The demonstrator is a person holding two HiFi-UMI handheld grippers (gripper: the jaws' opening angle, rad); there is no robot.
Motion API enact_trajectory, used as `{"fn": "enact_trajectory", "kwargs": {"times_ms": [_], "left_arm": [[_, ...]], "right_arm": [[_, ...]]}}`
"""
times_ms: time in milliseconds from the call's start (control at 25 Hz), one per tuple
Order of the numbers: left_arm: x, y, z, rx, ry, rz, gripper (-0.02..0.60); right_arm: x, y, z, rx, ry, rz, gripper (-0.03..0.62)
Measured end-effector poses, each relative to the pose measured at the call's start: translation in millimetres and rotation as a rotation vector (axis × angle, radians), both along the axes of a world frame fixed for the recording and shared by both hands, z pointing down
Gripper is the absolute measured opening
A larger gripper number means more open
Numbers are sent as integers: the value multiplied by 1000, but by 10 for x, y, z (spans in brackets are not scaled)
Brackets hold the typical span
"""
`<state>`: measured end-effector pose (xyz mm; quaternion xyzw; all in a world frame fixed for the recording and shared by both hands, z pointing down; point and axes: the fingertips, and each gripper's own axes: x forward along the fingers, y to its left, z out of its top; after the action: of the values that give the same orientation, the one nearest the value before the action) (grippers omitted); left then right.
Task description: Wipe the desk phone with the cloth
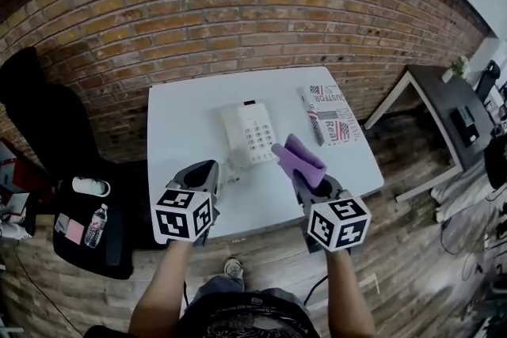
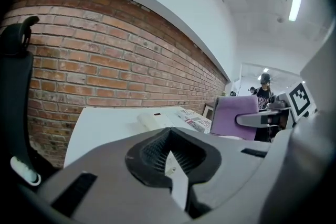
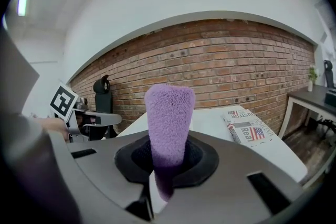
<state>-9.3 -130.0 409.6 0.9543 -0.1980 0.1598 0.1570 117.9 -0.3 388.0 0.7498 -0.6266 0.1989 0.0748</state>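
A white desk phone point(image 1: 249, 131) with a keypad lies near the middle of the white table point(image 1: 184, 123); in the left gripper view the desk phone point(image 2: 154, 120) is a low white shape ahead of the jaws. My right gripper point(image 1: 307, 178) is shut on a purple cloth point(image 1: 299, 157), held above the table just right of the phone. The purple cloth point(image 3: 168, 123) sticks up from between the jaws of my right gripper point(image 3: 164, 178). My left gripper point(image 1: 207, 169) hovers at the phone's near left, and my left gripper point(image 2: 171, 161) is shut with nothing in it.
A folded newspaper point(image 1: 329, 115) lies at the table's right side. A black office chair point(image 1: 40, 115) stands at the left, with a dark cart point(image 1: 95, 227) holding a water bottle below it. A dark desk point(image 1: 447, 103) stands at the right. A brick wall point(image 1: 238, 4) backs the table.
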Motion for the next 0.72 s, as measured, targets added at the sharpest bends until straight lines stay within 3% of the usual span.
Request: {"fn": "enact_trajectory", "kwargs": {"times_ms": [320,720], "left_arm": [[52,-147,63,10,-26,-54,5],[359,-428,194,-7,-66,-219,5]], "right_arm": [[187,-358,31,-7,29,-96,44],[726,-1069,145,-34,64,-302,44]]}}
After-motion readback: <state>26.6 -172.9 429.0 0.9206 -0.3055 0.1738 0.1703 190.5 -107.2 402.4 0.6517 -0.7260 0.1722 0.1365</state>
